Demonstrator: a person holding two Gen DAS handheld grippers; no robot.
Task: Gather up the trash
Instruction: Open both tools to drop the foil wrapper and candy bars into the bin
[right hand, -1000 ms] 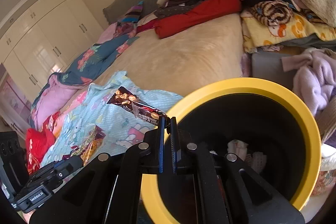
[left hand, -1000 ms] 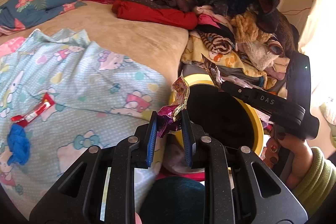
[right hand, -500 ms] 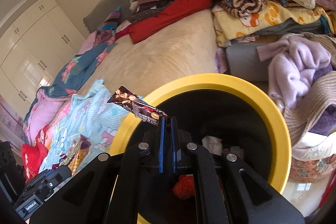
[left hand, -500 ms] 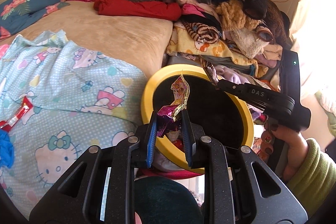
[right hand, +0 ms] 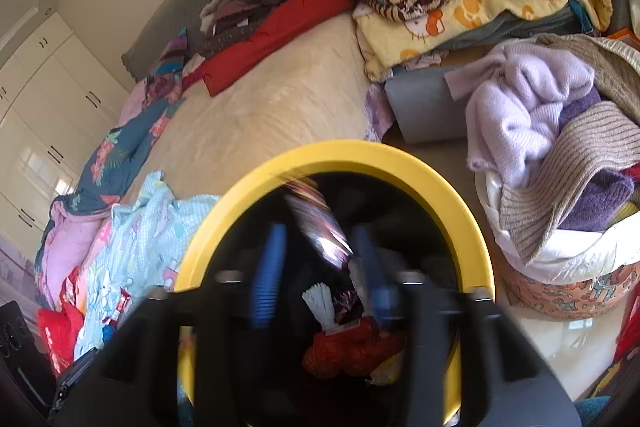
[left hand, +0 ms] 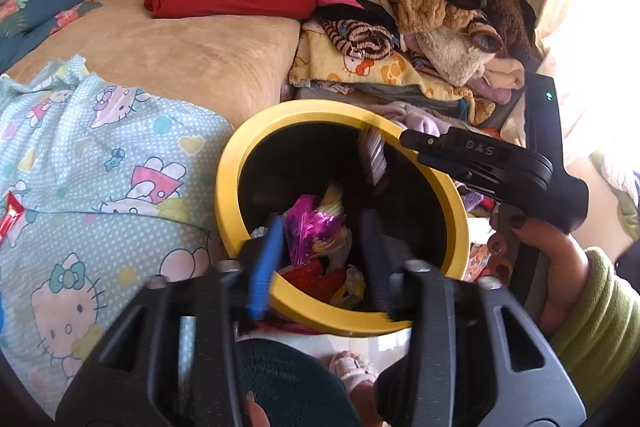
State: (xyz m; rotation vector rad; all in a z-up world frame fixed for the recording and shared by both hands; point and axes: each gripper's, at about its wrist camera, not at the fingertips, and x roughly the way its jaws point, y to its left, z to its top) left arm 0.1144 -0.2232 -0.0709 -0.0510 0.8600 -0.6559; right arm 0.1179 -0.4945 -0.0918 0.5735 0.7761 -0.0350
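My left tongs [left hand: 320,251] and right tongs [right hand: 320,275] are both wide apart over the round yellow bin [left hand: 228,187]. A shiny pink wrapper [left hand: 312,227] and a blurry dark wrapper [right hand: 316,227] are loose inside its mouth

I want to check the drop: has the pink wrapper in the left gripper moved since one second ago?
Yes. The pink wrapper was pinched beside the yellow bin's rim; now it lies loose between the opened fingers of the left gripper, over the bin's mouth.
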